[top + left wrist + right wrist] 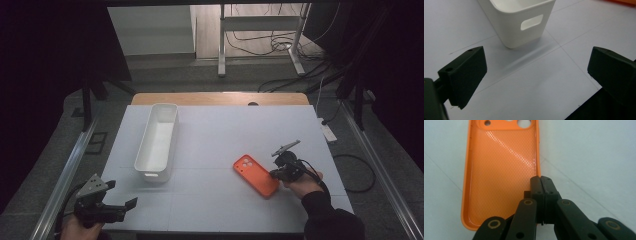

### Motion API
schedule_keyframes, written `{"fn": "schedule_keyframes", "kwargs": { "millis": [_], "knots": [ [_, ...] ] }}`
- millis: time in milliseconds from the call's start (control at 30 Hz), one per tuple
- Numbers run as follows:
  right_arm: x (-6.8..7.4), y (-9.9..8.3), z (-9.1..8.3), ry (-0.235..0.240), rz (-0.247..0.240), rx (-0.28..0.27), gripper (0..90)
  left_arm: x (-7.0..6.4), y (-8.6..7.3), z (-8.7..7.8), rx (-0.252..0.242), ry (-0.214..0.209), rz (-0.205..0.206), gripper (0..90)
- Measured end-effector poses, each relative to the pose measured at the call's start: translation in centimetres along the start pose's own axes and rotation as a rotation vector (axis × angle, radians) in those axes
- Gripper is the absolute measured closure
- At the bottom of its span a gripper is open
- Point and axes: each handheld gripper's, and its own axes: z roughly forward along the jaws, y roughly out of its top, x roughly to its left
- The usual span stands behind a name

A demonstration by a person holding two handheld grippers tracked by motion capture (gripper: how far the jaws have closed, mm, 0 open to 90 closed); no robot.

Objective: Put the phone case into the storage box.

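Note:
An orange phone case [255, 175] lies inner side up on the white table [225, 125], right of centre. My right gripper [278, 173] sits at the case's right long edge. In the right gripper view the rim of the case [499, 177] runs straight into the seam of the jaws, and my right gripper [540, 179] is shut on it. My left gripper [123, 204] hovers at the table's near left corner, open, with nothing between its fingers. In the left gripper view my left gripper [537, 58] faces the short end of a long white bin [519, 22].
The white bin [158, 140] stands lengthwise at the left of the table and looks empty. A wooden strip [220, 98] runs along the far edge. On the floor at the right lie a power strip [328, 132] and cables. Metal rails flank the table.

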Motion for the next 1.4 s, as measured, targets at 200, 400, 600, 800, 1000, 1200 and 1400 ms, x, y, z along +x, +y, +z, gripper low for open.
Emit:
{"fn": "schedule_keyframes", "kwargs": {
  "millis": [200,400,600,800,1000,1200,1400],
  "knots": [
    [0.2,0.0,-1.0,0.008,0.0,-0.055,89.1,-0.2,0.1,0.1,0.011,0.01,0.009,0.9],
    [0.5,0.1,-1.6,0.004,-0.011,-0.081,89.1,-0.4,0.1,0.2,0.018,0.017,0.021,0.6],
    [0.8,0.2,-2.9,-0.003,-0.016,-0.142,89.1,-0.2,0.2,0.3,0.027,0.0,0.016,1.9],
    [1.1,0.2,-3.7,-0.006,-0.013,-0.174,89.1,0.0,0.2,0.2,0.023,-0.009,0.0,0.1],
    [1.2,0.3,-4.3,-0.012,-0.012,-0.209,89.1,0.0,0.3,0.3,0.016,-0.02,-0.009,0.0],
    [1.5,0.4,-4.9,-0.019,-0.005,-0.241,89.1,-0.1,0.9,0.4,-0.032,-0.053,-0.014,0.0],
    [1.6,0.5,-5.3,-0.027,-0.007,-0.26,89.1,-0.4,1.6,0.7,-0.058,-0.088,-0.016,0.0]
  ]
}}
